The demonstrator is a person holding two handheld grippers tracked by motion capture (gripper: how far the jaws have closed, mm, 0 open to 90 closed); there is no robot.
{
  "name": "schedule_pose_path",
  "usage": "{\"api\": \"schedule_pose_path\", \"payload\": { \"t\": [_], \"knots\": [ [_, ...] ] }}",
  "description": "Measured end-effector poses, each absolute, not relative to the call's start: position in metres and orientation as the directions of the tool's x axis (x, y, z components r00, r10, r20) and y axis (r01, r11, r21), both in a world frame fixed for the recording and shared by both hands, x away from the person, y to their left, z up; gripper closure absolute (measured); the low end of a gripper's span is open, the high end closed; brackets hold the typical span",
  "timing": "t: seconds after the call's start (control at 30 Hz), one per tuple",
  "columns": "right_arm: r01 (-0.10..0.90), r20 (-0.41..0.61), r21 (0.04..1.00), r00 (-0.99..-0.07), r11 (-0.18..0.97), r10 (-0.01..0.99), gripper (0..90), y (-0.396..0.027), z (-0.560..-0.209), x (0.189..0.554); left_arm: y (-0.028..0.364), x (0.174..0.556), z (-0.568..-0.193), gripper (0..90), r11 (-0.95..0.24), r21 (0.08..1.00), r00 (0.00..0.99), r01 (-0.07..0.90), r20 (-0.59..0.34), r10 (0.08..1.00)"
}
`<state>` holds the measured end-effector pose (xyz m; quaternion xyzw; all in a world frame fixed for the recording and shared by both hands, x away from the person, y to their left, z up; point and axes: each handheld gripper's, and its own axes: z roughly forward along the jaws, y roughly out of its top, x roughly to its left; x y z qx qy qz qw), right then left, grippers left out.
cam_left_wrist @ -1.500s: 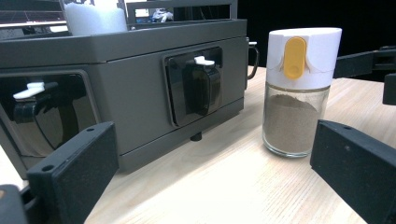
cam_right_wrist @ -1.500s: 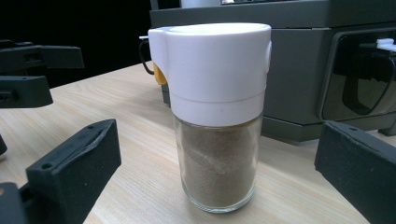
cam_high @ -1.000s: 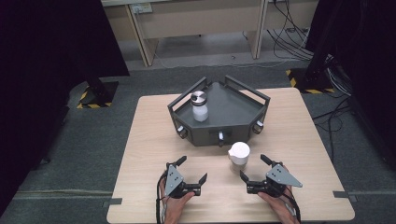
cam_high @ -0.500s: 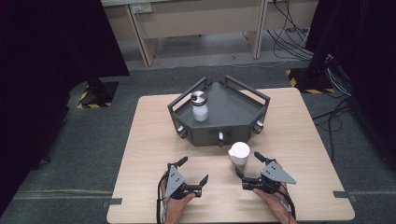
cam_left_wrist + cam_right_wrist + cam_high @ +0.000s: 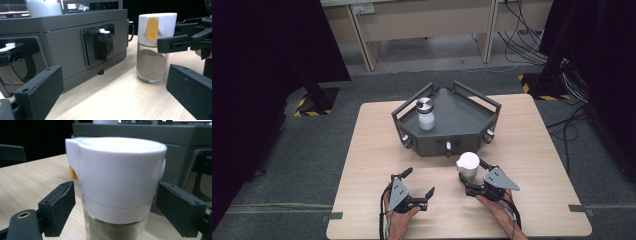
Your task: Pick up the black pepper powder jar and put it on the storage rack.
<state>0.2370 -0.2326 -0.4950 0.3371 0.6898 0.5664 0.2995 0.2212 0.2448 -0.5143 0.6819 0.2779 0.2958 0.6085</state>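
Note:
A glass spice jar (image 5: 468, 165) with a white cap and brown powder stands on the wooden table just in front of the dark grey tray (image 5: 447, 145). My right gripper (image 5: 472, 170) reaches around it from the near right. Its jaws have just been closing and flank the cap (image 5: 117, 177) with a thin gap, not pressing. In the left gripper view the jar (image 5: 152, 57) shows a yellow tab, and one right-gripper finger (image 5: 175, 42) crosses just under the cap. My left gripper (image 5: 420, 181) rests open and empty to the jar's left.
In the tray (image 5: 65, 37) stands a white jar with a metal lid (image 5: 426, 114), at its back left. Latches and knobs stick out of the tray's front wall. Bare tabletop (image 5: 372, 150) lies left and right of the tray. Cables cross the floor at the far right.
My right gripper has moved forward and left to the spice jar, and its jaws have narrowed around the cap. The left gripper has kept still.

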Motion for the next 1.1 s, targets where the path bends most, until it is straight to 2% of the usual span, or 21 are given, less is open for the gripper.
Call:
{"api": "schedule_pose_path", "payload": {
  "t": [0.4,0.6,1.1],
  "knots": [
    [0.163,-0.022,0.976,-0.587,0.144,0.809,23.0,-0.2266,-0.4942,0.2463,0.2456,0.2217,-0.5142,0.7,-0.108,0.994,0.672,0.017,0.068,0.737],
    [0.157,-0.022,0.977,-0.593,0.143,0.805,29.8,-0.2251,-0.4939,0.2469,0.2453,0.2220,-0.5142,0.7,-0.110,0.994,0.674,0.018,0.069,0.736],
    [0.183,0.018,0.978,-0.566,0.104,0.824,30.4,-0.2261,-0.4879,0.2421,0.2459,0.2220,-0.5148,0.7,-0.107,0.994,0.670,0.020,0.066,0.739]
  ]
}}
